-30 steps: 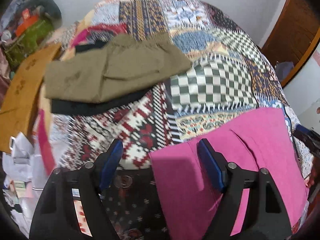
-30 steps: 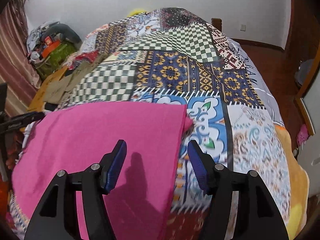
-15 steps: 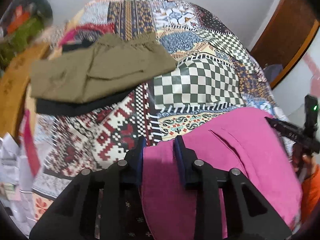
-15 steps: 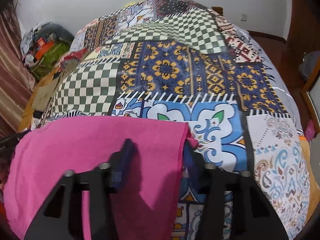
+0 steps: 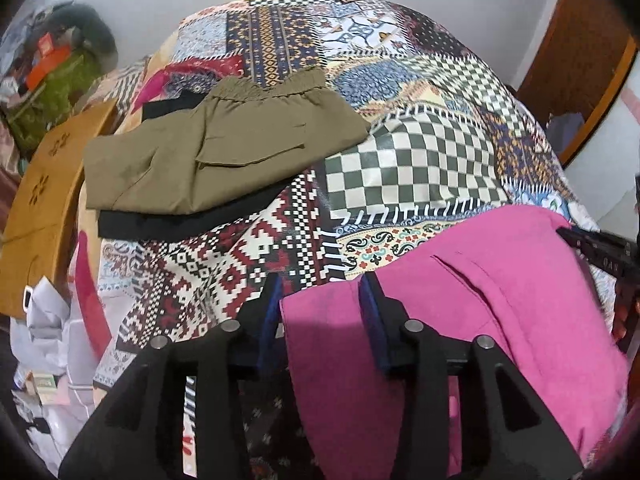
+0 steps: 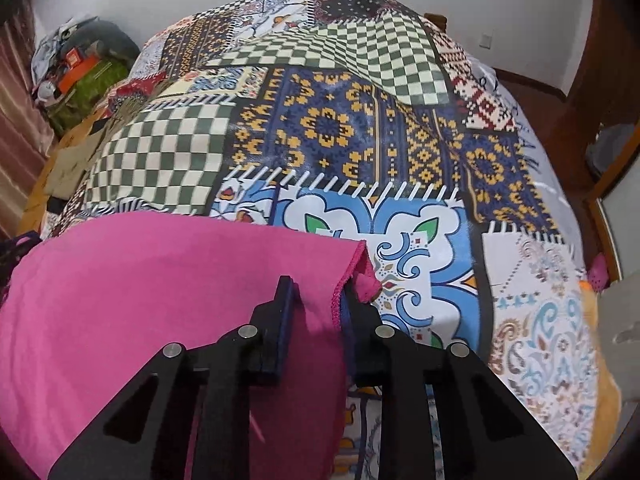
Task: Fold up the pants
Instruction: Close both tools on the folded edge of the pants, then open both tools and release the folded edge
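Observation:
The pink pants (image 5: 500, 300) lie at the near edge of a patchwork bedspread (image 5: 400, 168). My left gripper (image 5: 320, 304) is shut on their near left corner. In the right wrist view the pink pants (image 6: 140, 292) spread to the left, and my right gripper (image 6: 318, 308) is shut on their near right corner, where the hem curls up. The fabric runs stretched between the two grippers. The right gripper's black frame (image 5: 600, 256) shows at the far right of the left wrist view.
Folded olive pants (image 5: 216, 156) lie on a black garment (image 5: 168, 224) at the bed's left side. A brown cardboard box (image 5: 40, 208) and a heap of bags (image 5: 56, 76) stand left of the bed. A wooden door (image 5: 580, 48) is at the right.
Both grippers went from open to shut on the near corners of the pink pants. The fabric edge has lifted slightly and both views have risen a little.

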A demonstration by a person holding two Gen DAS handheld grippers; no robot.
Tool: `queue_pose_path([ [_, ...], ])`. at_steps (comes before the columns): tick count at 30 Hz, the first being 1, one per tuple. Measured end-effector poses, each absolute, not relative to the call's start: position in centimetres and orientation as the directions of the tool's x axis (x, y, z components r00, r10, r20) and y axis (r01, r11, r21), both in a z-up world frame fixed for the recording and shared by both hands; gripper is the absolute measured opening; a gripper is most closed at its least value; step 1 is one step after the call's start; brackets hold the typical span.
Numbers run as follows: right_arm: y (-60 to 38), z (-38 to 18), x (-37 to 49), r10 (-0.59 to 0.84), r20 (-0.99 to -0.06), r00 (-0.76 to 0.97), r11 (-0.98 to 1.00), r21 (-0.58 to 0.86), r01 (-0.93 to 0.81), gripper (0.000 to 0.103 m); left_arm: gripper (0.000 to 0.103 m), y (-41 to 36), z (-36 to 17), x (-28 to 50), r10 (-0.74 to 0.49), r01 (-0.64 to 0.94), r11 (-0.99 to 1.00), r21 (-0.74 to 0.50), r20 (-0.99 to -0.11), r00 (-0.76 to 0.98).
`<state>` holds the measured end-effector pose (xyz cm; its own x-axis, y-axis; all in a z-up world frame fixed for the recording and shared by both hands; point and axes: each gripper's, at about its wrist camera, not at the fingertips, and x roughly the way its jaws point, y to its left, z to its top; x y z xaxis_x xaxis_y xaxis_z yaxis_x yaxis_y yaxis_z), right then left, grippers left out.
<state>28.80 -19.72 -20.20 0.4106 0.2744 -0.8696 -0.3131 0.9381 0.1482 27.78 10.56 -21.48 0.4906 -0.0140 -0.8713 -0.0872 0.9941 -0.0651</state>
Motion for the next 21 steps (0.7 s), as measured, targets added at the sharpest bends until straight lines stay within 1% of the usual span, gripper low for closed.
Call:
queue_pose_path([
  [3, -20.0, -18.8, 28.0, 0.293, -0.859, 0.420, 0.934, 0.163, -0.319, 0.021, 0.043, 11.4, -20.1, 27.1, 0.001, -0.120, 0.991, -0.067, -0.867, 0.498],
  [4, -20.2, -18.3, 27.7, 0.297, -0.855, 0.425, 0.933, 0.165, -0.319, 0.023, 0.045, 11.6, -19.7, 26.9, 0.006, -0.125, 0.990, -0.065, -0.865, 0.501],
  [6, -20.6, -16.9, 26.8, 0.304, -0.844, 0.443, 0.932, 0.168, -0.320, 0.028, 0.050, 11.9, -18.9, 26.2, -0.001, -0.130, 0.989, -0.077, -0.863, 0.505],
  [8, -20.9, -15.8, 25.9, 0.314, -0.831, 0.459, 0.930, 0.172, -0.326, 0.034, 0.058, 12.2, -18.3, 25.3, -0.030, -0.126, 0.986, -0.108, -0.862, 0.506],
  [10, -21.0, -14.4, 24.6, 0.324, -0.815, 0.482, 0.925, 0.165, -0.342, 0.041, 0.060, 12.3, -18.0, 24.2, -0.048, -0.126, 0.984, -0.127, -0.865, 0.500],
  [13, -20.6, -13.1, 22.8, 0.316, -0.800, 0.510, 0.921, 0.128, -0.369, 0.046, 0.060, 12.2, -17.9, 22.7, -0.057, -0.125, 0.983, -0.133, -0.873, 0.485],
  [16, -20.4, -12.2, 20.7, 0.319, -0.790, 0.524, 0.913, 0.108, -0.393, 0.048, 0.061, 12.1, -18.2, 21.2, -0.076, -0.123, 0.981, -0.150, -0.881, 0.467],
  [21, -20.3, -12.2, 18.3, 0.323, -0.794, 0.515, 0.907, 0.104, -0.408, 0.048, 0.062, 11.5, -19.5, 18.8, -0.172, -0.108, 0.966, -0.235, -0.895, 0.412],
])
